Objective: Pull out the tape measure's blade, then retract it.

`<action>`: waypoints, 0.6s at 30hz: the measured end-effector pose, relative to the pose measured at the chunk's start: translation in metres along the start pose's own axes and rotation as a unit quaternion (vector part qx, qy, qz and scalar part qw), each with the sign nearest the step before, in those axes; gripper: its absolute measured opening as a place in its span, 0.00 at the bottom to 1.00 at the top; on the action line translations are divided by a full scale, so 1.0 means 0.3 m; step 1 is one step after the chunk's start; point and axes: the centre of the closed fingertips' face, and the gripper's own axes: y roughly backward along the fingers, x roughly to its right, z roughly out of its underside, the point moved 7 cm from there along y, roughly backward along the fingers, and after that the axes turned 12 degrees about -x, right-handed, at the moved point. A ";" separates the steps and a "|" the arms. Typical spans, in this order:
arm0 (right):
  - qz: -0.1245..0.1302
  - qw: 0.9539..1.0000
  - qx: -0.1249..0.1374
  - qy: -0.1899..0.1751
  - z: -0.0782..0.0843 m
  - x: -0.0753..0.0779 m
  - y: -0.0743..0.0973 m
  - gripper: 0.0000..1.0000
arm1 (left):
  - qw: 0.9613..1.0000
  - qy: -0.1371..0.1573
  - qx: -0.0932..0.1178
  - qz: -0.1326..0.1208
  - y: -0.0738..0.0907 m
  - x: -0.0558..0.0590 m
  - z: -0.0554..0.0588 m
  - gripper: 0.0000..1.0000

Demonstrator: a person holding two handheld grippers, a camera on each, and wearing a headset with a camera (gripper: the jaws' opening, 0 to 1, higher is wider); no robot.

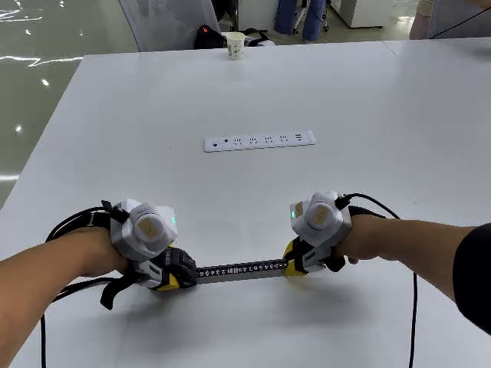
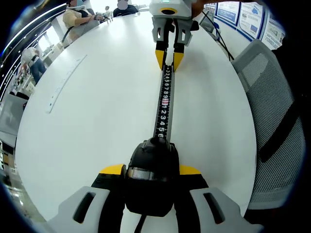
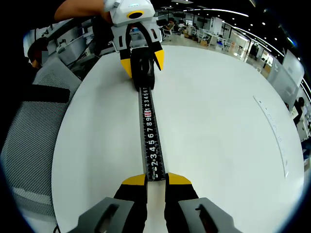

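The white worktop (image 1: 368, 115) is wide, with a power strip (image 1: 259, 141) near its middle and a paper cup (image 1: 235, 45) at its 12 o'clock edge. At 6 o'clock, the left gripper (image 1: 170, 277) is clenched around the black tape measure case (image 1: 182, 268). The right gripper (image 1: 295, 265), at 3 o'clock from the case, grasps the end of the blade (image 1: 238, 270), which is stretched straight between them, numbers facing up.
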 end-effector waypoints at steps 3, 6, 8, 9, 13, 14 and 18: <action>0.001 1.000 -0.001 0.000 0.010 0.000 0.003 0.09 | 1.000 0.001 0.000 -0.001 0.001 0.001 0.000 0.34; 0.001 1.000 -0.002 0.000 0.019 0.000 0.008 0.09 | 1.000 0.001 0.000 -0.001 0.001 0.001 0.000 0.34; 0.001 1.000 -0.002 -0.001 0.024 0.000 0.011 0.09 | 1.000 0.002 0.002 -0.002 0.002 0.000 0.000 0.34; 0.001 1.000 -0.001 -0.002 0.026 0.000 0.012 0.09 | 1.000 0.002 0.002 -0.002 0.002 0.000 0.000 0.34; 0.002 1.000 -0.001 -0.004 0.039 0.001 0.019 0.09 | 1.000 0.003 0.002 -0.002 0.002 0.000 0.001 0.34; 0.002 1.000 -0.001 -0.004 0.042 0.001 0.020 0.09 | 1.000 0.003 0.001 -0.002 0.001 0.000 0.001 0.34; 0.002 1.000 -0.002 -0.005 0.053 0.002 0.026 0.09 | 1.000 0.003 0.002 -0.002 0.002 0.000 0.000 0.34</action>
